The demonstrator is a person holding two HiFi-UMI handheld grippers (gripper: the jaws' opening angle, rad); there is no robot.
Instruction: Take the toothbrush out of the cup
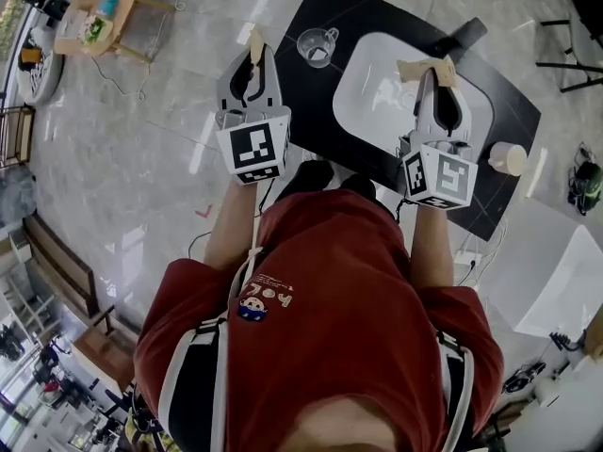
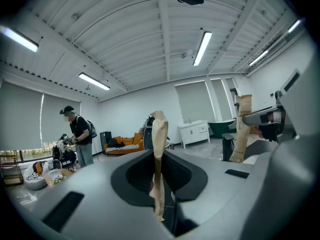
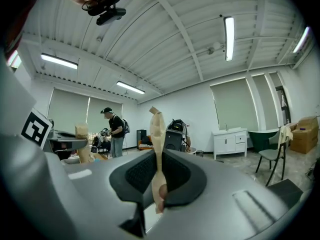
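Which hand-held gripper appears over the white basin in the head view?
The right hand-held gripper; its jaws overlap the white basin, while the left hand-held gripper is over grey floor.

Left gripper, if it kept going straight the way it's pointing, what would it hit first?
Nothing close, it seems. The left gripper points level into the open room, left of the clear cup and the black table. Only far-off furniture lies ahead, though depth is unclear.
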